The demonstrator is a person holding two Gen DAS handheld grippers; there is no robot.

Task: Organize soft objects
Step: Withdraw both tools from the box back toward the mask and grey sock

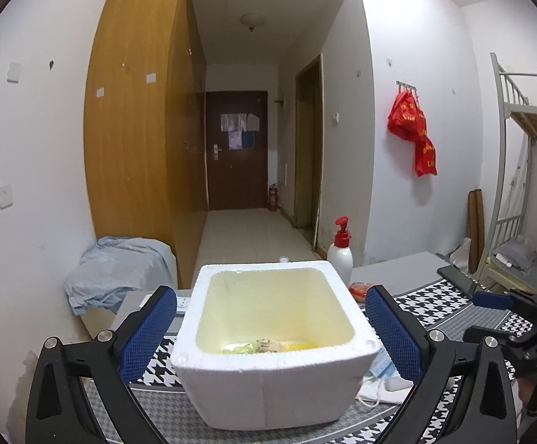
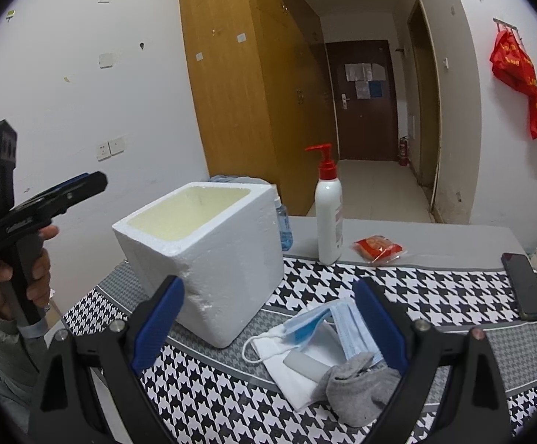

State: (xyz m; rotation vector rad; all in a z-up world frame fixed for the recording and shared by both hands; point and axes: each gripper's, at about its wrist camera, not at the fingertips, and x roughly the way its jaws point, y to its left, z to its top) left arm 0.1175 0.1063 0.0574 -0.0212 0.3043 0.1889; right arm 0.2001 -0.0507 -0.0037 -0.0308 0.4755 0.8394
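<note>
Right gripper (image 2: 268, 320) jaws released, empty, above grey sock (image 2: 357, 384), white folded cloth (image 2: 290, 373) and blue face mask (image 2: 346, 325) on houndstooth-patterned worktop (image 2: 435, 296). Left gripper (image 1: 270, 329) jaws released, straddling white foam box (image 1: 272, 381); contents inside hard to make out. Behind: white pump bottle (image 2: 328, 214), red snack packet (image 2: 377, 248), wooden wardrobe (image 2: 239, 85), dark door (image 2: 364, 100).

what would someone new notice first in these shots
The white foam box stands out, open-topped on the houndstooth mat, with a few items lying at its bottom. Right of it lies a heap of soft things: a blue face mask, a white cloth and a grey sock, framed by the open right hand-held gripper.
</note>
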